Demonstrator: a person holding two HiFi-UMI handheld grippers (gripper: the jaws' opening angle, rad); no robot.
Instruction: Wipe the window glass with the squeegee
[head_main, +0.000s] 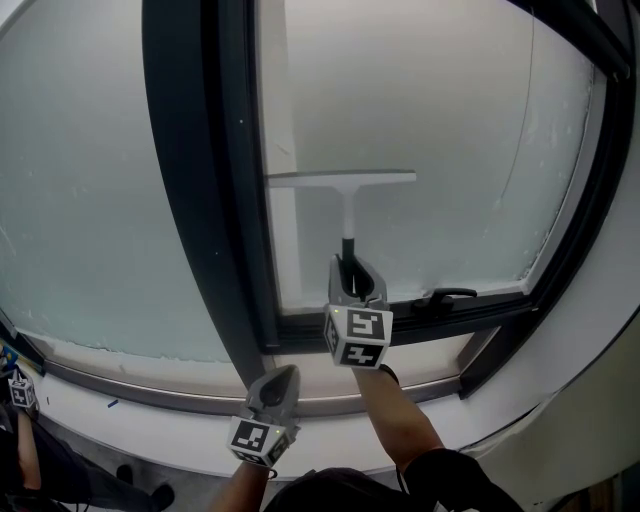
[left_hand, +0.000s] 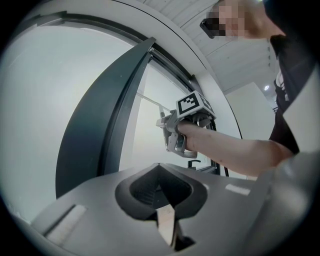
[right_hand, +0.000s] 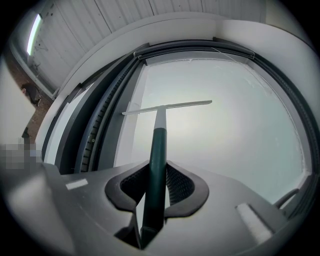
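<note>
right gripper view: right gripper (right_hand: 155, 189) clamps squeegee (right_hand: 165, 107) against window glass (right_hand: 240, 120); left gripper (left_hand: 163, 196) closed, empty.

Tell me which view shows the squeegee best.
The head view: the squeegee appears whole and face-on, blade across the window glass, above the right gripper. The right gripper view shows it foreshortened, handle clamped between the fingers. The left gripper view catches only a thin sliver of blade.
</note>
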